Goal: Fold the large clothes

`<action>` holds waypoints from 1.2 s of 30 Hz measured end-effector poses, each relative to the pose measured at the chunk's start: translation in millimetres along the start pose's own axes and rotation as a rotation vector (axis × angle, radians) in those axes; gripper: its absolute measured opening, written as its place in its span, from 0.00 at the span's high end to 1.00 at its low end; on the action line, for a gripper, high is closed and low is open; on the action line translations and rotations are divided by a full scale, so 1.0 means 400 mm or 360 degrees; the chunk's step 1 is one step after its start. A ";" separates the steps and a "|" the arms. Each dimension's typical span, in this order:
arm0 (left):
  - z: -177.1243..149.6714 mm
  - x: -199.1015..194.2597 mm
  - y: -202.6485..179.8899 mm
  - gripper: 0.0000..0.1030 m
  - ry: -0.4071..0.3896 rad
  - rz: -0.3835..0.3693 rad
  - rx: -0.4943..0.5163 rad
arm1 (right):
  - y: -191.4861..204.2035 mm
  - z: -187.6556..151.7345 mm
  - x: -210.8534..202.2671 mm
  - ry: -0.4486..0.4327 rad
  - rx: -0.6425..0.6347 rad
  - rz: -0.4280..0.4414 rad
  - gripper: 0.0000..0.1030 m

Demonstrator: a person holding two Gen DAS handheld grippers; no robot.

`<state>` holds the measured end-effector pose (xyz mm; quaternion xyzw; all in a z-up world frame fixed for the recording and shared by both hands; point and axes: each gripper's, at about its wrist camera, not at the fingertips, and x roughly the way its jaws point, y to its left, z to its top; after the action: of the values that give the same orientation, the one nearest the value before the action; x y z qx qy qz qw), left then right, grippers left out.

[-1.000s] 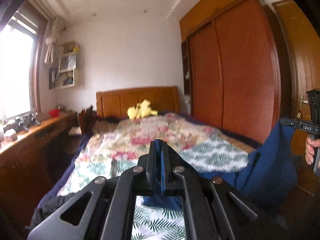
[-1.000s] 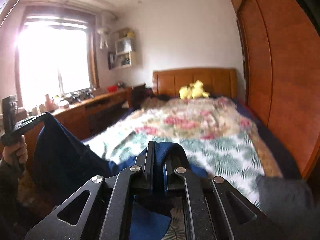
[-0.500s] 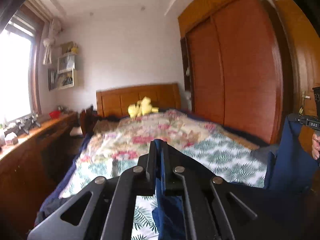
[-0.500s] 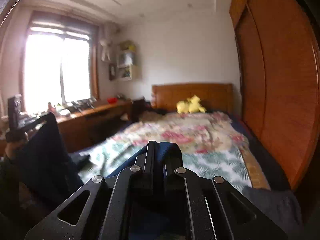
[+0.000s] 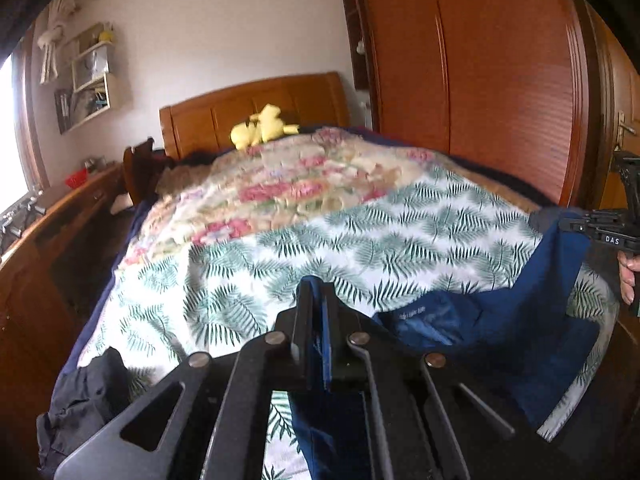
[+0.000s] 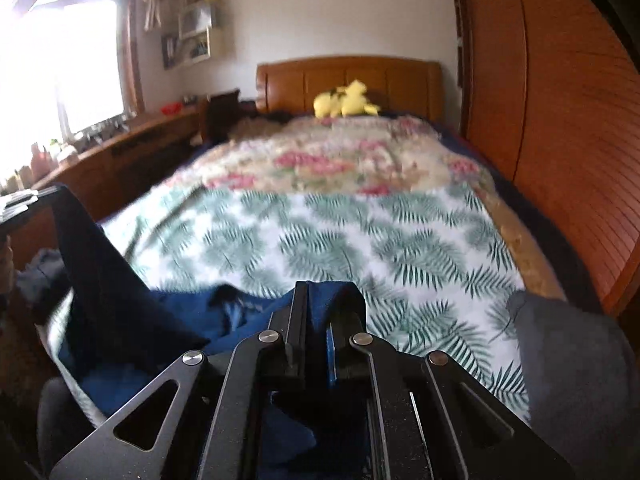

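A large navy-blue garment (image 5: 500,320) hangs stretched between my two grippers over the foot of the bed. My left gripper (image 5: 318,292) is shut on one edge of it, blue cloth pinched between the pads. My right gripper (image 6: 320,296) is shut on the other edge, with the same blue garment (image 6: 180,312) sagging onto the leaf-print bedspread (image 6: 340,240). In the left wrist view the right gripper (image 5: 600,228) shows at the far right with a hand on its handle. In the right wrist view the left gripper (image 6: 24,204) shows at the far left.
The bed carries a floral quilt (image 5: 300,184) and a yellow plush toy (image 5: 264,126) by the wooden headboard. A dark garment (image 5: 84,396) lies at the bed's left corner and a grey one (image 6: 576,360) at the right. A wardrobe (image 5: 480,80) stands right, a wooden desk (image 6: 120,152) left.
Both grippers have dropped and tipped downward toward the bed. The blue garment, held up in the air before, now sags onto the leaf-print bedspread between them.
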<state>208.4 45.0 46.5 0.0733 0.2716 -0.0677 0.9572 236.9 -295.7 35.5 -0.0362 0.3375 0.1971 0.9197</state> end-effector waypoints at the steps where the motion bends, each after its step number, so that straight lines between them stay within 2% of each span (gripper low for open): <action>1: -0.010 0.009 0.001 0.99 0.0020 -0.0004 -0.0014 | -0.004 -0.012 0.015 0.0019 0.0010 -0.0009 0.95; 6: -0.043 0.014 0.009 0.98 0.0074 -0.0025 -0.0060 | -0.018 -0.050 0.057 0.0067 0.0035 -0.0067 0.93; 11: -0.065 -0.040 -0.016 0.95 -0.0020 0.0015 0.0029 | -0.009 -0.069 0.056 0.0055 0.0001 -0.0127 0.86; 15: -0.089 -0.074 -0.028 0.93 -0.0104 -0.0010 -0.0008 | 0.007 -0.080 0.048 0.0046 -0.0028 -0.0150 0.61; 19: -0.129 -0.069 -0.041 0.93 -0.0132 -0.0062 -0.0048 | 0.034 -0.095 0.026 0.0010 -0.0119 -0.0223 0.51; 22: -0.173 -0.037 -0.053 0.93 -0.0113 -0.0109 -0.0077 | 0.060 -0.112 0.021 0.0024 -0.0159 -0.0217 0.49; 29: -0.273 0.047 -0.091 0.93 -0.0049 -0.0185 -0.0106 | 0.143 -0.203 0.073 0.0174 -0.0249 -0.0099 0.49; 36: -0.322 0.084 -0.123 0.93 -0.0001 -0.0214 -0.0030 | 0.189 -0.269 0.164 0.0370 -0.0350 -0.0162 0.49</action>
<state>162.8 16.4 -84.8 0.0458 0.2761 -0.1293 0.9513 188.1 -225.5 -84.0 -0.1762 0.4157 0.1804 0.8739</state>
